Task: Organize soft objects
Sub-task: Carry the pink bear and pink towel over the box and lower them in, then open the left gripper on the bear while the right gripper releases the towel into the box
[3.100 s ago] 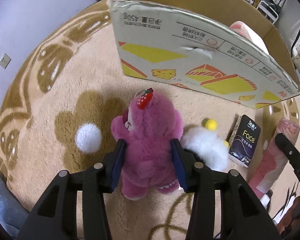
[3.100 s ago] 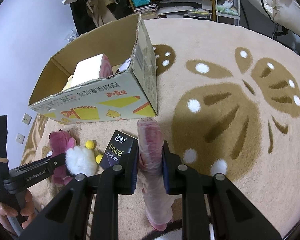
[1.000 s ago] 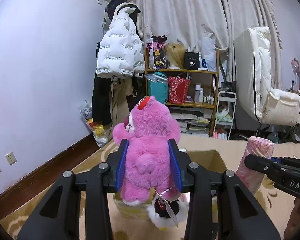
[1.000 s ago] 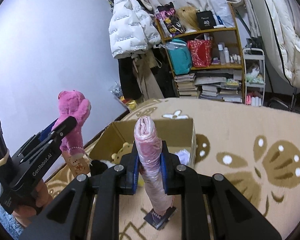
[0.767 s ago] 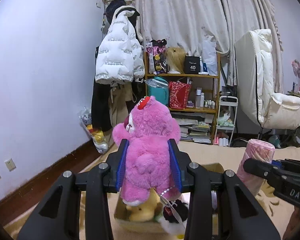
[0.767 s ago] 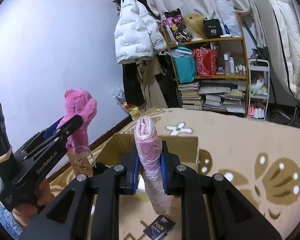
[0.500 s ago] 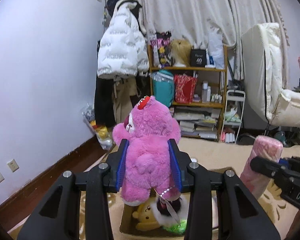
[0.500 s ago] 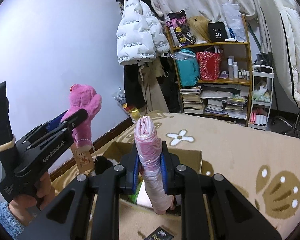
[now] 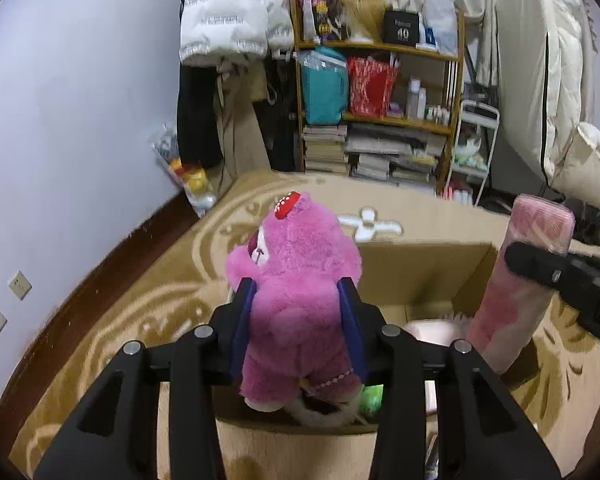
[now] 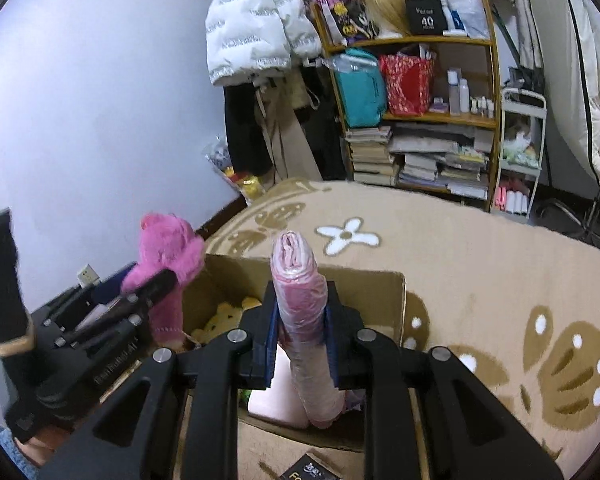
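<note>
My left gripper [image 9: 298, 300] is shut on a pink plush bear [image 9: 296, 280] with a red strawberry on its head, held upright over the near edge of an open cardboard box [image 9: 428, 268]. The bear [image 10: 168, 264] and left gripper [image 10: 148, 284] also show in the right wrist view. My right gripper [image 10: 302, 312] is shut on a pink plastic-wrapped roll [image 10: 300, 300], held upright above the box [image 10: 392, 304]. That roll [image 9: 520, 280] shows at the right of the left wrist view. Inside the box lie a yellow plush [image 10: 224, 316] and a pale pink roll [image 10: 276, 396].
The box stands on a beige carpet with brown patterns [image 10: 500, 280]. A black tissue pack [image 10: 308, 470] lies on the carpet in front of the box. A bookshelf [image 9: 380, 120] and hanging coats [image 9: 228, 20] stand at the far wall. A white chair [image 9: 580, 160] is at the right.
Both grippers have tilted down and moved forward with their loads. The box now lies directly below them, and its inside shows.
</note>
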Demonstrator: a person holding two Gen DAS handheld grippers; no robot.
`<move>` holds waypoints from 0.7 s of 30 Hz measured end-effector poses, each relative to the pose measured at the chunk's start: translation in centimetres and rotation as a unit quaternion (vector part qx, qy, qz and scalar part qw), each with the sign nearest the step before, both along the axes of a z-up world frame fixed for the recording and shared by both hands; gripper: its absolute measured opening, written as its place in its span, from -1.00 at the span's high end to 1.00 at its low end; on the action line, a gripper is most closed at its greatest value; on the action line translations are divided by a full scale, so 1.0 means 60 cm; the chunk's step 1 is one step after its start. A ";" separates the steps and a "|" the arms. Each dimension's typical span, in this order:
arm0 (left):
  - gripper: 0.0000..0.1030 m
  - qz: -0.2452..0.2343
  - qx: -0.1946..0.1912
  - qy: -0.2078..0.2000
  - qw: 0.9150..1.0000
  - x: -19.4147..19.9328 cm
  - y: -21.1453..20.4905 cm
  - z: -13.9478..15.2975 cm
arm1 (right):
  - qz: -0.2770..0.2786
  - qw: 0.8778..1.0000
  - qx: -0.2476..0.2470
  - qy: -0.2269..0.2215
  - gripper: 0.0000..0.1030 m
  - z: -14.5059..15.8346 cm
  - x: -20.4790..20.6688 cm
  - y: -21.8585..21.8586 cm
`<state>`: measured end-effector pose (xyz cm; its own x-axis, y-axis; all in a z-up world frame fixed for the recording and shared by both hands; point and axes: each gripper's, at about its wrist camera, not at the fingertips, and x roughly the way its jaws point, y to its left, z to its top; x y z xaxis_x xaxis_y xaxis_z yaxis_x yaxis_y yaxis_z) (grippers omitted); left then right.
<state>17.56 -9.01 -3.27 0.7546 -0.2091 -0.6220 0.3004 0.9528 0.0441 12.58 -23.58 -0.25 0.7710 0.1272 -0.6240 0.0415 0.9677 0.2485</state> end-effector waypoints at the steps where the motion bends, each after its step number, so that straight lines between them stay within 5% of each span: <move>1: 0.22 0.003 0.002 0.007 1.000 -0.001 0.001 -0.007 | 0.000 1.000 0.000 0.003 0.56 0.000 0.001 -0.002; 4: 0.18 0.012 -0.001 0.013 1.000 -0.010 0.008 -0.014 | -0.002 1.000 -0.003 0.012 0.49 0.001 0.001 -0.006; 7: -0.10 0.020 -0.001 0.016 1.000 -0.015 0.015 -0.009 | -0.005 1.000 0.003 0.015 0.10 0.005 -0.003 -0.013; 10: -0.14 0.024 0.009 0.009 1.000 -0.020 0.016 0.000 | -0.003 1.000 0.004 0.016 0.06 0.010 -0.010 -0.013; 14: -0.60 0.035 0.013 0.014 0.999 -0.030 0.030 0.009 | 0.003 1.000 0.000 0.019 -0.10 0.016 -0.017 -0.007; 21: -0.82 0.059 0.010 -0.002 0.998 -0.054 0.061 0.037 | 0.001 1.000 -0.007 0.003 -0.43 0.044 -0.031 0.006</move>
